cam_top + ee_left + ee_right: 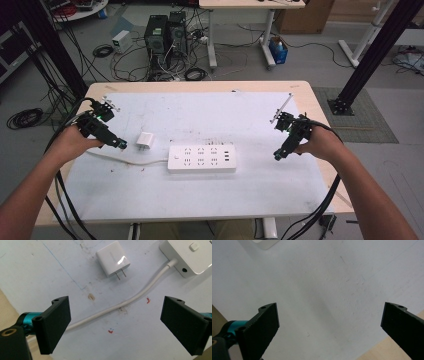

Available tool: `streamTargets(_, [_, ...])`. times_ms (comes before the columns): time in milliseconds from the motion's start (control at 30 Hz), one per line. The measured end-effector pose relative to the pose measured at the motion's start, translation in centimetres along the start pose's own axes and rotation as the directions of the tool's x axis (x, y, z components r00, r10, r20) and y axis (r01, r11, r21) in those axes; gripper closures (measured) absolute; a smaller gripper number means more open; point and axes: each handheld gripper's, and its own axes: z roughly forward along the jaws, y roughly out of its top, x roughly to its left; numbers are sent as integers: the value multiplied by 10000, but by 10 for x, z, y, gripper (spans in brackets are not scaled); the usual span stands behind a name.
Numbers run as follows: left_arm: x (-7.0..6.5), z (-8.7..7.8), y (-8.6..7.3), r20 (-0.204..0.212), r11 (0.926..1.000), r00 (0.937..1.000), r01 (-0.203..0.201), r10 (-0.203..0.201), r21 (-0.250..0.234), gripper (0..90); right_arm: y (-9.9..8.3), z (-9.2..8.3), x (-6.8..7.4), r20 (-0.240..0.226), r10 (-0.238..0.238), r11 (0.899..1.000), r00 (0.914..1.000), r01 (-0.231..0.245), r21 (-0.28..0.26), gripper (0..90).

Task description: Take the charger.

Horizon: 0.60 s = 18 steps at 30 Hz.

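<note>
Two grippers, left gripper [113, 323] and right gripper [329, 328], hang released over the mat [250, 120]. Up close, the left gripper view reveals the charger [113, 261] prongs and the power strip [192, 255] cable [130, 302] between its jaws.

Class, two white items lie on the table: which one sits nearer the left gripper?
The charger, small and cordless, prongs bare, just beside the left gripper. The power strip lies farther right.

My white charger [146, 140] lies flat, unplugged, prongs bare, just left of the white power strip [201, 158], whose cord [125, 159] trails left.
</note>
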Motion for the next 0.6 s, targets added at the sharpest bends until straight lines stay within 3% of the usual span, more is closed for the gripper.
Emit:
streamTargets(133, [-1,1,2,-184,10000,9998,36,-36,-36,95,-1,2,-2,388,348,9994,9986,-346,-40,10])
streamTargets(233, [-2,4,4,-209,9999,9997,94,-93,38,95,-4,2,-2,5,513,9985,9987,-513,-204,10])
streamTargets(333, [-3,7,6,-211,9995,9993,307,-309,-64,95,-5,2,-2,-35,582,9979,9983,-583,-272,10])
streamTargets(600, [-6,26,16,-277,9908,9905,1340,-1345,-213,95,-8,-1,-1,-84,611,9963,9981,-615,-604,10])
